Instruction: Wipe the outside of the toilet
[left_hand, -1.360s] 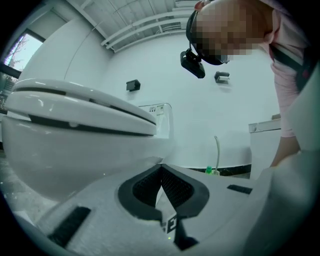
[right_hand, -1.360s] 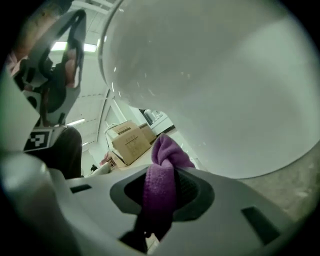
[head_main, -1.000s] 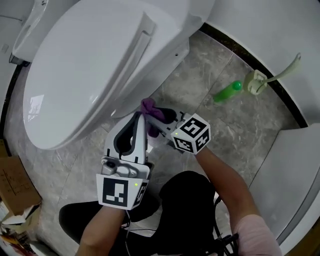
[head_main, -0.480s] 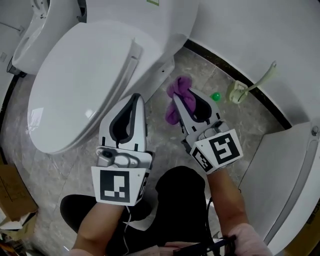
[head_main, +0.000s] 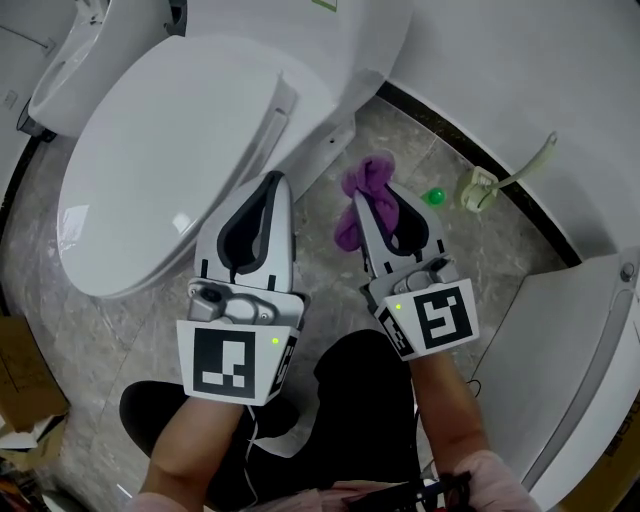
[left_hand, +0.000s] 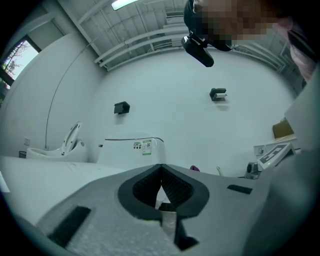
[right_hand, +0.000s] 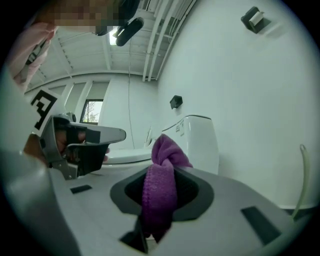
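Note:
A white toilet (head_main: 180, 130) with its lid down fills the upper left of the head view; its tank (right_hand: 197, 142) also shows in the right gripper view. My right gripper (head_main: 372, 190) is shut on a purple cloth (head_main: 362, 200), held in the air to the right of the bowl's base, apart from the toilet. The cloth (right_hand: 161, 195) bunches up out of the jaws. My left gripper (head_main: 272, 185) is shut with nothing in it and hovers over the bowl's near right edge.
A grey marble floor (head_main: 430, 260) lies under both grippers. A green bottle (head_main: 433, 195) and a pale brush holder (head_main: 480, 187) stand by the curved white wall. Another white fixture (head_main: 590, 360) is at the right. Cardboard (head_main: 25, 370) lies at the lower left.
My right gripper swung out from under the bowl's side to the open floor on the right, carrying the cloth. The left gripper rose a little and stays beside the bowl.

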